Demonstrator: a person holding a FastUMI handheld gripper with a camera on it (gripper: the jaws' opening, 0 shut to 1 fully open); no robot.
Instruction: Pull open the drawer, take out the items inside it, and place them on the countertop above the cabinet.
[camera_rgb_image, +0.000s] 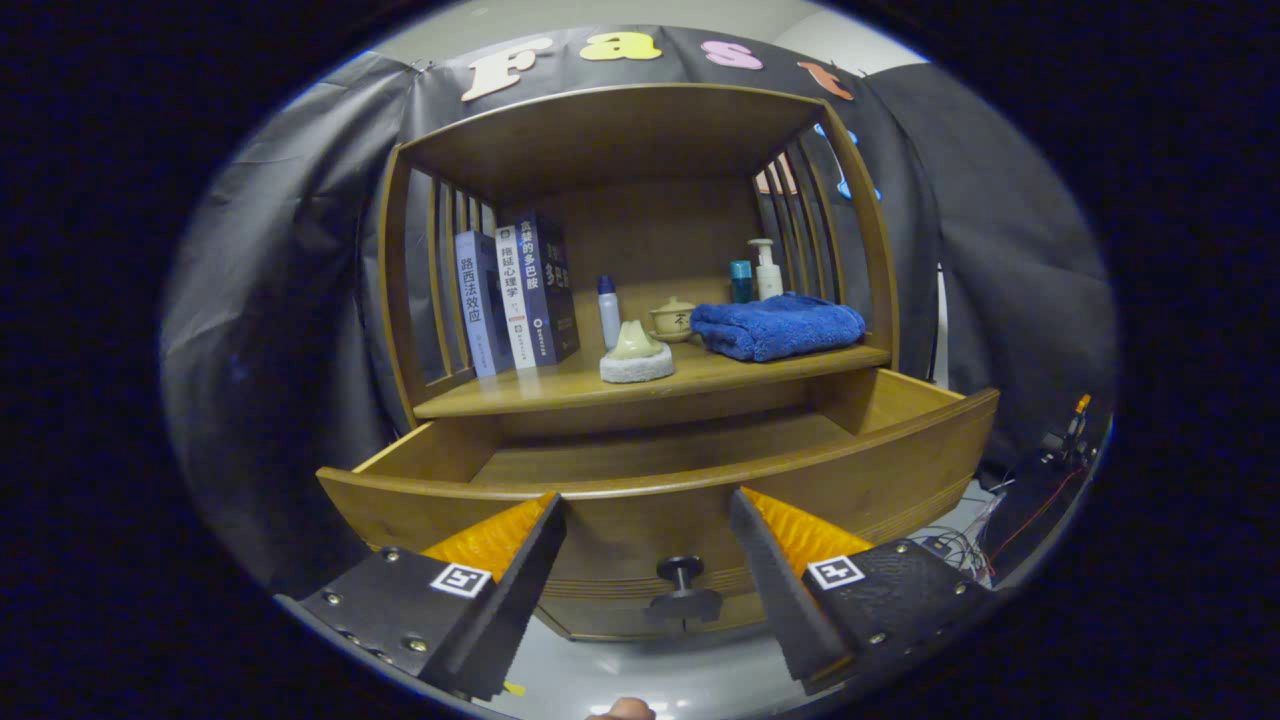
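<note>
- Drawer (660, 490): pulled out in front of the cabinet (640, 130). The opening step looks done.
- Drawer inside: the part of the floor I can see past the front panel is bare wood. The near strip behind the front panel is hidden, so I cannot tell whether anything lies there.
- Knob (683, 590): on the drawer front, low down, between my two fingers and untouched.
- Surface (560, 385): the shelf board above the drawer, where the items are to go. Already on it:
  - books (515, 300), upright at the left side;
  - small bottle (608, 310), just right of the books;
  - scrubber (636, 355), near the front edge, middle;
  - lidded cup (672, 318), behind the scrubber;
  - blue towel (775, 325), folded, at the right;
  - two bottles (755, 275), behind the towel.
- Which of these came from the drawer, I cannot say.
- Claw (648, 515): my fingers stand wide apart, holding nothing and touching nothing. Both tips hang in front of the drawer front, one to each side of the knob.
- Task standing, as I judge it: the drawer is open and the visible floor is clear. What is left is to check the hidden near strip and lift out anything found there.
</note>
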